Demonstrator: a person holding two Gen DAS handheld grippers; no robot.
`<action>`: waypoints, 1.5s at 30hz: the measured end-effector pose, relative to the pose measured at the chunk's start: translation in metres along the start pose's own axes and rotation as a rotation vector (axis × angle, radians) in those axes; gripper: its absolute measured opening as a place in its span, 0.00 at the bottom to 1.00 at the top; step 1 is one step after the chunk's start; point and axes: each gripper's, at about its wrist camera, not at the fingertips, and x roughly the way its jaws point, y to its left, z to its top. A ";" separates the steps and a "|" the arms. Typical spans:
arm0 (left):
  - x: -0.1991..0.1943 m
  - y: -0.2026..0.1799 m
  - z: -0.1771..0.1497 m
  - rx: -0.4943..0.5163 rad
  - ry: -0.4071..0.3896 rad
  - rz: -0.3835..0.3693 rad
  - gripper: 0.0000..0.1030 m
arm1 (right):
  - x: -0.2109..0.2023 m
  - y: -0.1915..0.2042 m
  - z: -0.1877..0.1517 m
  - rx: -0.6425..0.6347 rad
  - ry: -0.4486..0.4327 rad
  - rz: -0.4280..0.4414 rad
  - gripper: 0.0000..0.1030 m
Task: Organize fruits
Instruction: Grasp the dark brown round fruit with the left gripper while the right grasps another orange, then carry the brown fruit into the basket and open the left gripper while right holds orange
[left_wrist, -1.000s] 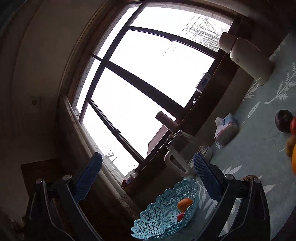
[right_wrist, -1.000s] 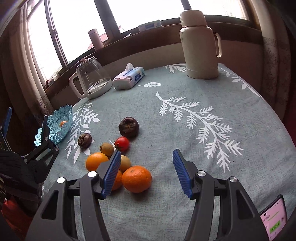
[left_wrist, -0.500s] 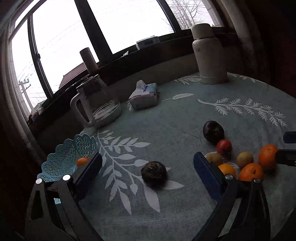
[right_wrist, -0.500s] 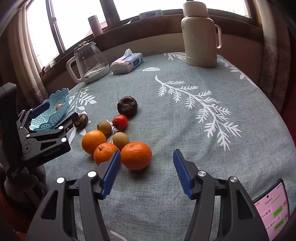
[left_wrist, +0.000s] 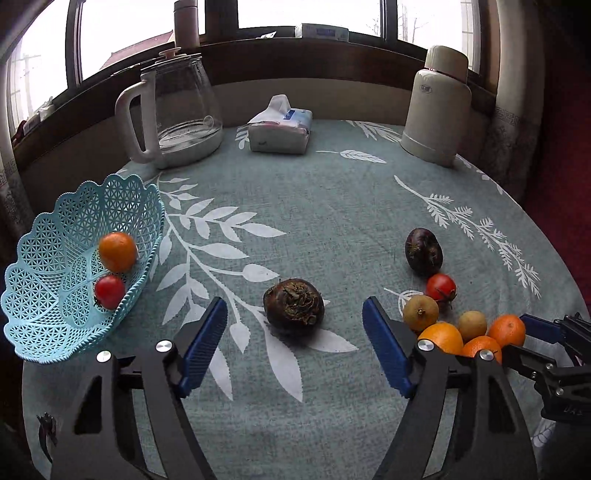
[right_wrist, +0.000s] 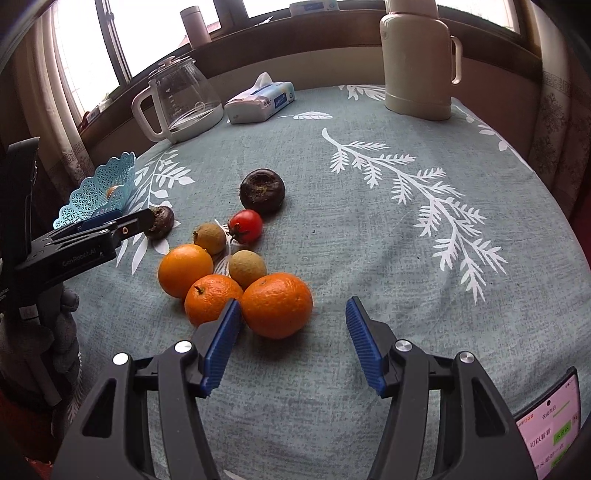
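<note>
My left gripper (left_wrist: 293, 341) stands spread around a dark brown, rough round fruit (left_wrist: 294, 307) near the table's left edge, touching nothing; my right gripper (right_wrist: 291, 343) is spread too, its left pad hiding part of a small orange mandarin (right_wrist: 210, 301) in the fruit cluster. The pale blue lattice plastic basket (left_wrist: 44, 291) overhangs the left edge, holding an orange fruit (left_wrist: 117, 252) and a red tomato (left_wrist: 109, 291); from the right wrist view its contents are hard to make out.

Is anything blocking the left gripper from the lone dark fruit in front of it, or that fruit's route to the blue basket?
Nothing visible does. The left gripper is open, with only bare tablecloth before the dark fruit. Between that fruit and the blue basket lies only cloth.
</note>
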 end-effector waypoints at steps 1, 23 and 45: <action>0.003 0.001 0.001 -0.014 0.013 -0.014 0.65 | 0.000 0.000 0.000 0.001 0.001 0.001 0.58; 0.031 0.013 0.005 -0.104 0.075 -0.068 0.41 | 0.000 0.000 0.001 0.004 0.028 0.005 0.58; 0.019 0.007 0.004 -0.081 -0.010 -0.046 0.41 | -0.010 0.006 0.016 0.016 -0.048 0.005 0.39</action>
